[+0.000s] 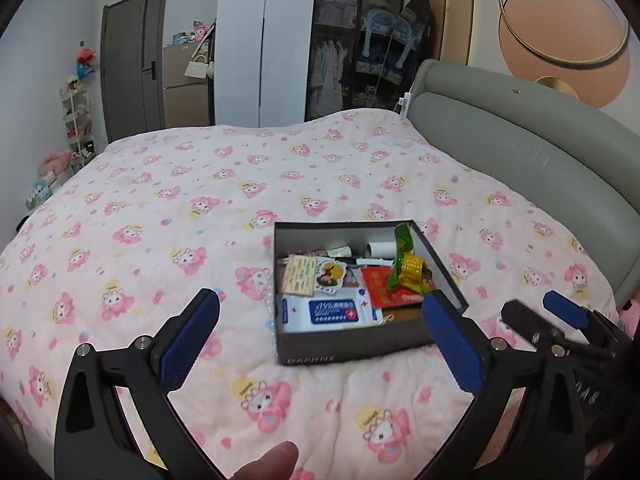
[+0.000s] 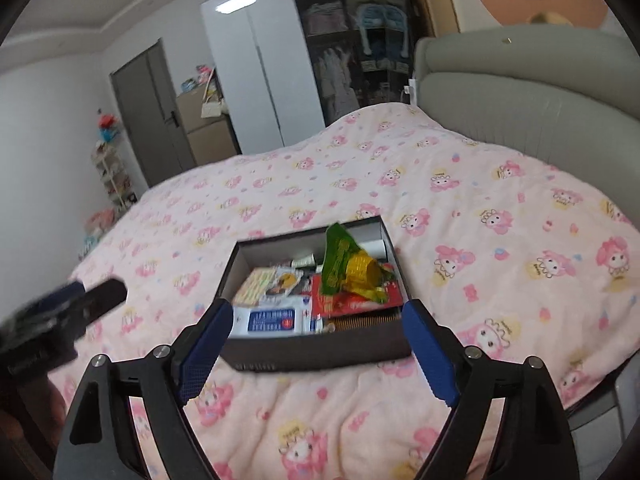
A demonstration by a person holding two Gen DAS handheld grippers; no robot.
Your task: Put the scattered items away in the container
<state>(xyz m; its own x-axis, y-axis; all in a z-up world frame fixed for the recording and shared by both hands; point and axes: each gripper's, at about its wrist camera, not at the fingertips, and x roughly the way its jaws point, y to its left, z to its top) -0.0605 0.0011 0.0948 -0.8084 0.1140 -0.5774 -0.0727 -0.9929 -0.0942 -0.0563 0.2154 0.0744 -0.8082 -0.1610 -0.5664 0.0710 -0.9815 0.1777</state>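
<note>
Above the bed, left gripper (image 1: 320, 340) has its jaws spread wide, nothing between the blue pads (image 1: 188, 340), not touching anything. Right gripper (image 2: 316, 350) the same: spread wide, empty, hanging over the quilt. Each shows at the edge of the other's view, side by side and apart. A fingertip (image 1: 272, 460) pokes in at the bottom of the left view.

Just beyond both sets of fingers sits the dark box (image 1: 352, 346), open top, flat on the pink cartoon-print quilt (image 1: 160, 200). Inside: white wipes pack (image 1: 328, 314) at the near left, red packet (image 1: 384, 286) beside it, green and yellow wrapper (image 1: 406, 264) sticking up above the right rim, cards (image 1: 300, 276) at mid left, a small white tube (image 1: 378, 249) at the back. Quilt around the box shows no loose items.

Grey padded headboard (image 1: 520, 152) to the right, white wardrobe (image 1: 248, 48) and dark door (image 1: 132, 64) behind.
</note>
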